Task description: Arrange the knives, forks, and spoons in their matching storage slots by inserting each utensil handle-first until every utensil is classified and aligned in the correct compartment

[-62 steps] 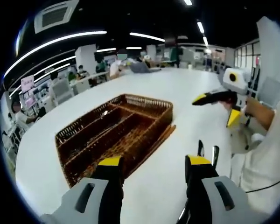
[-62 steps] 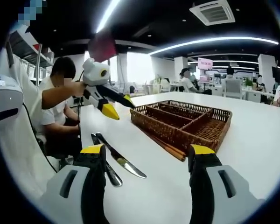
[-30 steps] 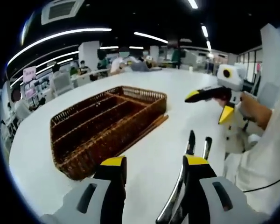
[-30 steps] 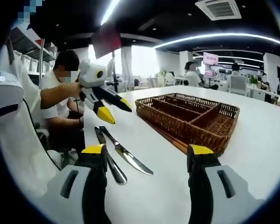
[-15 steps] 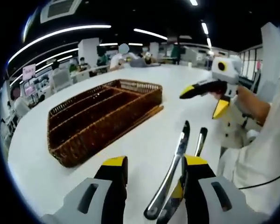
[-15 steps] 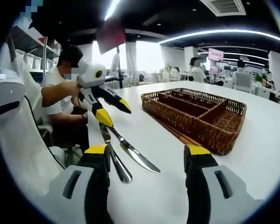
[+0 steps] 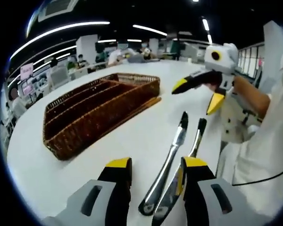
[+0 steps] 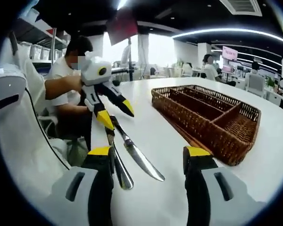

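white desk in a bright open office carries everything. nearest, in the left gripper view, the left gripper is spread wide over two knives lying side by side at the desk's near edge. beyond them the right gripper hovers with its claw wide, holding nothing. farther in sits the wicker tray, apparently empty. both claws converging on close-set knives could collide, or pinch two at once. the right gripper view shows the tray's cross compartment and a seated person behind.
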